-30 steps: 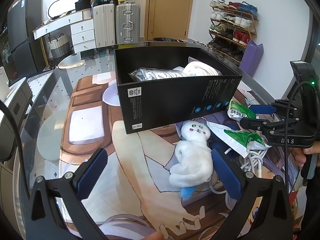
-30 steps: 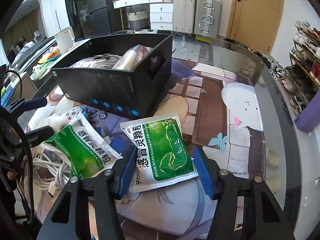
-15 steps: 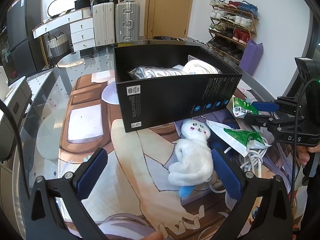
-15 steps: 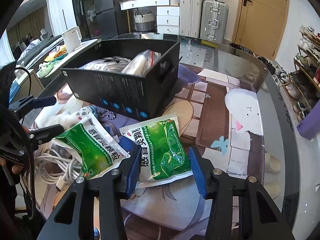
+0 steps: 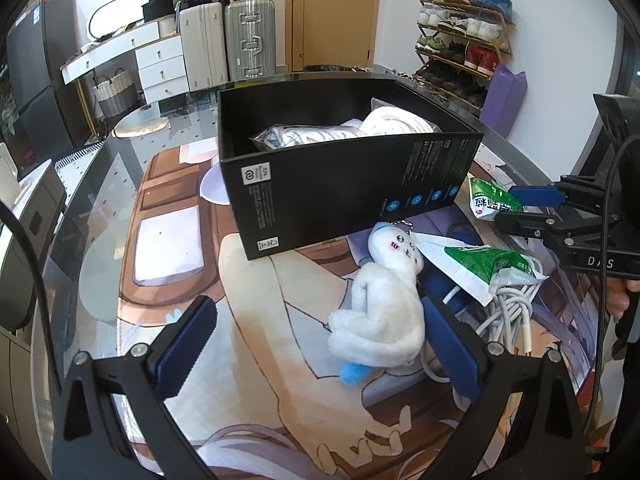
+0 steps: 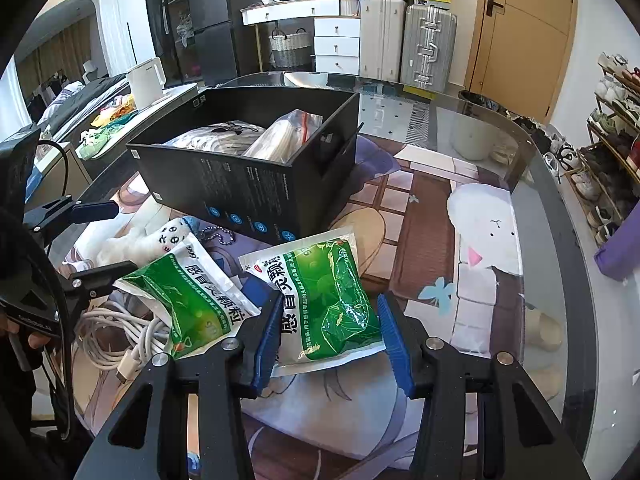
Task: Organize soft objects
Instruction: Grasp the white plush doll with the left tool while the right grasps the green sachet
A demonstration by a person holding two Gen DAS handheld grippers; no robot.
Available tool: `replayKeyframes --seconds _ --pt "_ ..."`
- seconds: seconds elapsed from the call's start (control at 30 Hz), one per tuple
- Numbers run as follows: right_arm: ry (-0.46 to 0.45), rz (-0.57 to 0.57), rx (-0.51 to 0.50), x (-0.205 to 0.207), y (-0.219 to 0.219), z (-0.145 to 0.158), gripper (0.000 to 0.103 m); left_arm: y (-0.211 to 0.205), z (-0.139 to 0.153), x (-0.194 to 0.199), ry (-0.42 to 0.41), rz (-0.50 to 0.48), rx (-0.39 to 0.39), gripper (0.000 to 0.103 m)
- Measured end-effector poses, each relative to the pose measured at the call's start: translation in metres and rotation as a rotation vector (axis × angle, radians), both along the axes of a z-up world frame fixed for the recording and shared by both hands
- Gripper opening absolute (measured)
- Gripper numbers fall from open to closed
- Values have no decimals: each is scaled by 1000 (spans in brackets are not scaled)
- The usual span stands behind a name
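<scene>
Home, lived-in living/entry area.
Evidence: wooden door, shoe rack full of shoes against the wall, hard-shell suitcases parked next to a white drawer unit, woven basket beside it. Dark fridge-like cabinet behind, white kettle on a side counter, clothes heaped on the far left. Work surface is a glass-topped table laid over a cartoon-print mat, with household odds and ends on it: a charging cable and green medicine packets.
</scene>
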State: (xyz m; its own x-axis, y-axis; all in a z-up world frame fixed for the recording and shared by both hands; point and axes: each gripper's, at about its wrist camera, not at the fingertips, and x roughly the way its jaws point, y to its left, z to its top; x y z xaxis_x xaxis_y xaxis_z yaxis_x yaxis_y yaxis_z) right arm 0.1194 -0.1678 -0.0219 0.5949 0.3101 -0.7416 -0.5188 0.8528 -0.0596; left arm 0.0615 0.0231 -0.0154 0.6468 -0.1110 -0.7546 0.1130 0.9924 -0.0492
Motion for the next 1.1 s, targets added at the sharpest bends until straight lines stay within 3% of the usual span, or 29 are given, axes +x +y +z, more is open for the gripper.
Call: replayKeyframes --seconds 0.17,0.4,0.57,1.1 --pt "-5 -2 1 -1 0 1 48 2 -2 0 14 -18 -14 84" --pt "-8 -1 3 -1 0 3 48 -3 0 -4 -6 -61 -18 50" --pt "-9 -2 3 -1 -1 3 48 -4 0 -2 -5 -59 -17 36" --pt "-19 2 11 -3 -1 5 48 3 7 -6 -22 -77 -54 23"
